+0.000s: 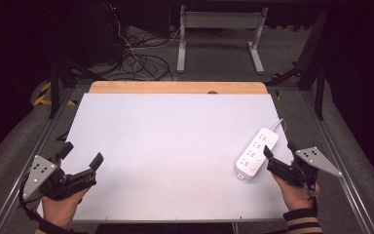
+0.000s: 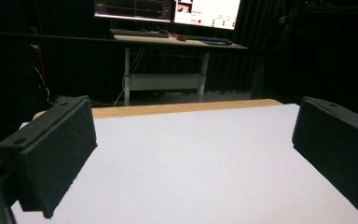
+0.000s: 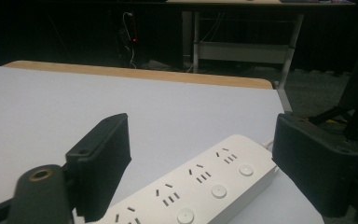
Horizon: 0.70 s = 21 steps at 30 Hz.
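Both pairs of jaws stand wide apart with nothing clamped. In the right gripper view the two black padded jaws flank the white rectangular plastic power strip (image 3: 200, 186): the strip runs between them from about 7 o'clock toward 2 o'clock, its sockets and round buttons facing up, and a gap shows between each pad and the strip's sides, so the pads do not press on it. In the left gripper view the jaws frame only bare white table surface.

From the high view, the right gripper (image 1: 278, 157) sits at about 4 o'clock on the white rectangular tabletop (image 1: 175, 146), held in the person's right hand (image 1: 294, 191), with its grey three-cornered plate at the outer side. Its tips lie just beside the near end of the power strip (image 1: 256, 152), which lies flat near the table's right edge, slanted with its far end toward 1 o'clock, where a thin white cable leaves it.

The left gripper (image 1: 81, 156) is at about 8 o'clock, near the table's left front corner, held in the person's left hand (image 1: 61, 207) and well apart from the strip. A strip of light wooden edge (image 1: 175, 87) shows along the table's far side at 12 o'clock.
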Each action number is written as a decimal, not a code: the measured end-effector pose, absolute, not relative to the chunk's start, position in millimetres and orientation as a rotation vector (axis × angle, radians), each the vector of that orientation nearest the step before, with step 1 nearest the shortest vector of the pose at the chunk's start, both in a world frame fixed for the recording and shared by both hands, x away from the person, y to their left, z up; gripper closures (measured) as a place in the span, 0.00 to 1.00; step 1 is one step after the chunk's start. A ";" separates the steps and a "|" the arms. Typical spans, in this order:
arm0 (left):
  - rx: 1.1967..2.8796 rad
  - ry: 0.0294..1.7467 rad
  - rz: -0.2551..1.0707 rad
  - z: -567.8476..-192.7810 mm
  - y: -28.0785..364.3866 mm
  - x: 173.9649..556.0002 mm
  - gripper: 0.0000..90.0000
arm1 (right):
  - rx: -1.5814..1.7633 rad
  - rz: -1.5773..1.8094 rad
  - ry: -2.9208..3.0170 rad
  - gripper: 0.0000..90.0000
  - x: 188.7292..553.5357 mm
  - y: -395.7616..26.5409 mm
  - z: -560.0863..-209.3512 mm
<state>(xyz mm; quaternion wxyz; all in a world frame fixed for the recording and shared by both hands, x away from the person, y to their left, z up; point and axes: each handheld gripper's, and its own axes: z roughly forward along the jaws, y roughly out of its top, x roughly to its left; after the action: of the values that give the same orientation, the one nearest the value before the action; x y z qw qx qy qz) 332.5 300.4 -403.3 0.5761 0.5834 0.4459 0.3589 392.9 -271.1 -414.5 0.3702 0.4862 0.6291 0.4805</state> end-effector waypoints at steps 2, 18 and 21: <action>1.367 1.043 0.838 -403.4 300.0 332.7 0.00 | 1.249 1.229 1.608 0.19 392.3 -270.7 -413.8; 1.369 1.041 0.842 -403.8 301.9 331.8 0.00 | 1.163 1.379 1.632 0.49 392.4 -280.4 -386.7; 1.365 1.051 0.850 -404.8 304.1 330.7 0.00 | 1.077 1.388 1.657 1.00 394.4 -277.5 -380.4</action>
<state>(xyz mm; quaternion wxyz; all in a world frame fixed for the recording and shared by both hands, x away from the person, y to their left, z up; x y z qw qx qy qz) 330.7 304.1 -404.8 0.5732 0.5821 0.4485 0.3624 394.4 -277.5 -380.4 0.3554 0.4170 0.6413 0.5372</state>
